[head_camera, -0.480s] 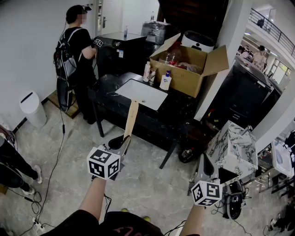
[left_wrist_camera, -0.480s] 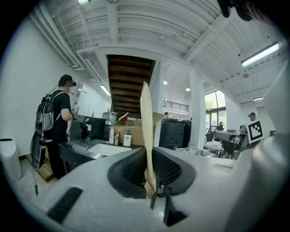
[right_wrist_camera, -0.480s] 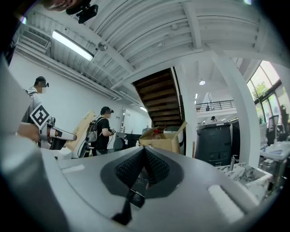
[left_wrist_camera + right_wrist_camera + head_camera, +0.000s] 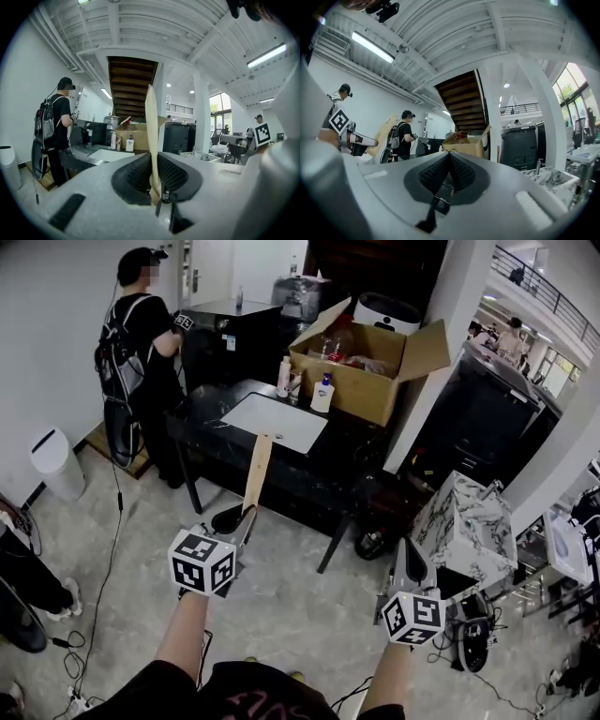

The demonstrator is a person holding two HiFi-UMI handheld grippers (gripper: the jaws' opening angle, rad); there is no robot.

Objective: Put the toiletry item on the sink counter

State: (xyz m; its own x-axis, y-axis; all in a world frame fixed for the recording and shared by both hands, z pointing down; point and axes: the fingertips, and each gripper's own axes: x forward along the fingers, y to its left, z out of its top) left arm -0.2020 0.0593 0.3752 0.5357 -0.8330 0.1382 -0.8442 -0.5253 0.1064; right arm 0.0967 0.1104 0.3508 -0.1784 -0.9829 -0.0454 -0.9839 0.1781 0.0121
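Note:
A long flat tan strip (image 4: 257, 472) is the toiletry item, and my left gripper (image 4: 236, 518) is shut on its lower end. It sticks up and forward toward the black sink counter (image 4: 200, 414) with its white basin (image 4: 273, 420). In the left gripper view the strip (image 4: 152, 126) stands upright, pinched between the ribbed pads of the left gripper (image 4: 153, 180). My right gripper (image 4: 409, 565) hangs lower right over the floor, shut on nothing. In the right gripper view the jaws of the right gripper (image 4: 448, 171) meet with nothing between them.
Bottles (image 4: 284, 376) and a pump bottle (image 4: 323, 392) stand at the counter's back edge by an open cardboard box (image 4: 375, 381). A person in black (image 4: 141, 343) stands at the counter's left end. A white bin (image 4: 52, 463) sits far left, a marble block (image 4: 469, 521) right.
The view has shifted a little, so the counter and the person sit slightly further left and up. Both grippers keep their states, and the strip stays in the left one.

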